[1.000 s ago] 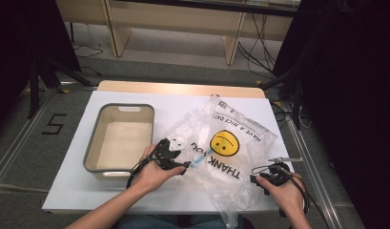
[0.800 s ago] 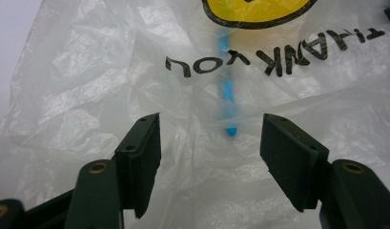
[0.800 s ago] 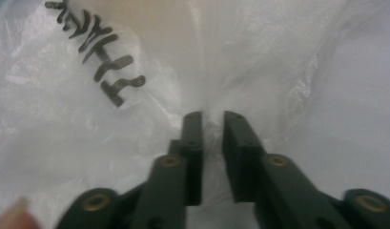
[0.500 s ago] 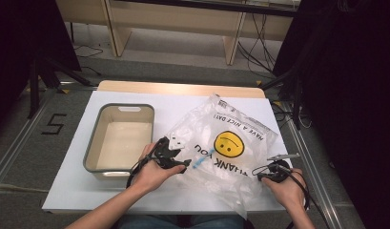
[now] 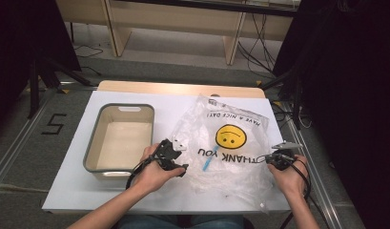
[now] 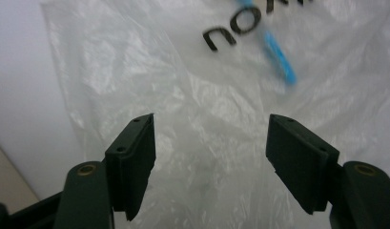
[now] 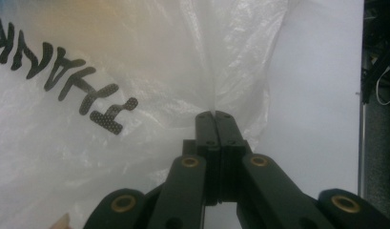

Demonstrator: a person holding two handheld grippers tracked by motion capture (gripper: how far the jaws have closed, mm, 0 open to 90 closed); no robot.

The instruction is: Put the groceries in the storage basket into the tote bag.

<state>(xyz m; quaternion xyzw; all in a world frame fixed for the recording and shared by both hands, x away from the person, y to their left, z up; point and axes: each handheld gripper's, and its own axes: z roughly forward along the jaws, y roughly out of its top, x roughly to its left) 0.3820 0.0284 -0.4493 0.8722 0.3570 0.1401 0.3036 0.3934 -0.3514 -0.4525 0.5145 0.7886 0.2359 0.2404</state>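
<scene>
Plastic bag (image 5: 226, 148) lies flat at centre-right of the high view, on the white table (image 5: 78, 191), right of the grey tub (image 5: 118, 138). Right gripper (image 5: 271, 160) is pinched tight on the bag's right edge. Left gripper (image 5: 180, 167) jaws have just been opening; they stand wide over the bag's left side, gripping nothing.

Grey tub (image 5: 117, 143) on white table (image 5: 73, 191)
</scene>
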